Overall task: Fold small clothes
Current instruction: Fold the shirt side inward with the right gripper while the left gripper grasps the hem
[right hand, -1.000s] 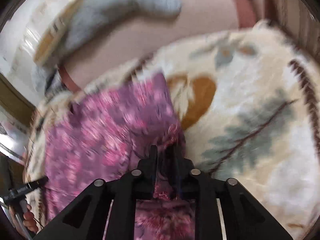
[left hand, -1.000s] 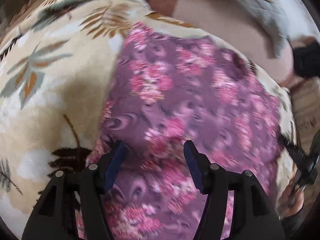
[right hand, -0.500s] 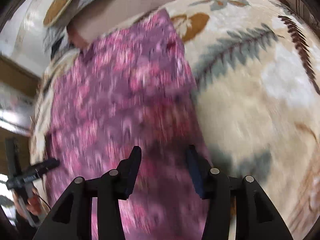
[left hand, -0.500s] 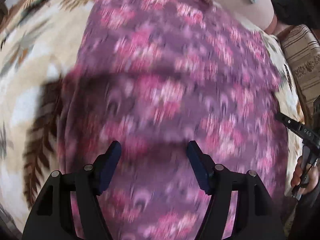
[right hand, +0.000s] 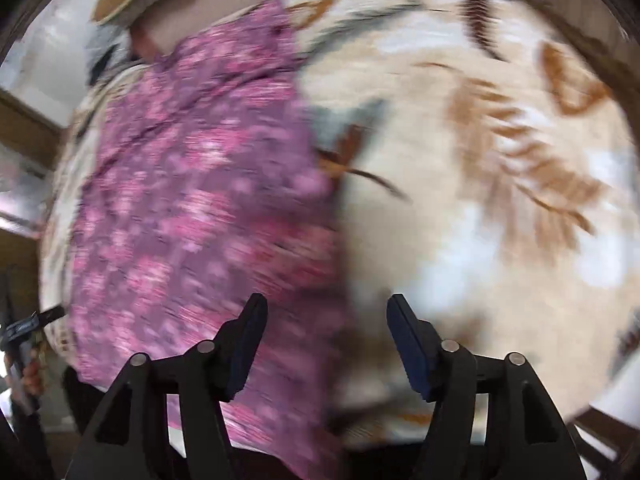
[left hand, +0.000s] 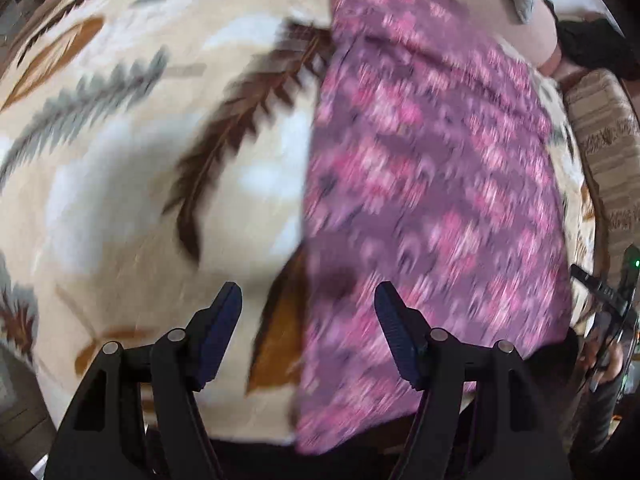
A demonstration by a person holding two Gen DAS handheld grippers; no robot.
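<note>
Through my left wrist camera I see the left gripper (left hand: 308, 312) with its jaws spread wide and nothing between them. The purple floral garment (left hand: 432, 184) lies flat on the cream leaf-print blanket (left hand: 132, 184), ahead and to the right of this claw; its left edge runs up just inside my right-hand finger. Through the right wrist camera, the right gripper (right hand: 326, 324) is likewise parted and holds nothing. Here the garment (right hand: 200, 200) sits ahead and to the left, its right edge passing between the fingers, with bare blanket (right hand: 500, 200) to the right. The cloth forms a long strip whose long axis runs away from me, near end at the blanket's front edge, far end toward a pink pillow (left hand: 500, 12). Both views are motion-blurred, so I cannot tell finer folds.
</note>
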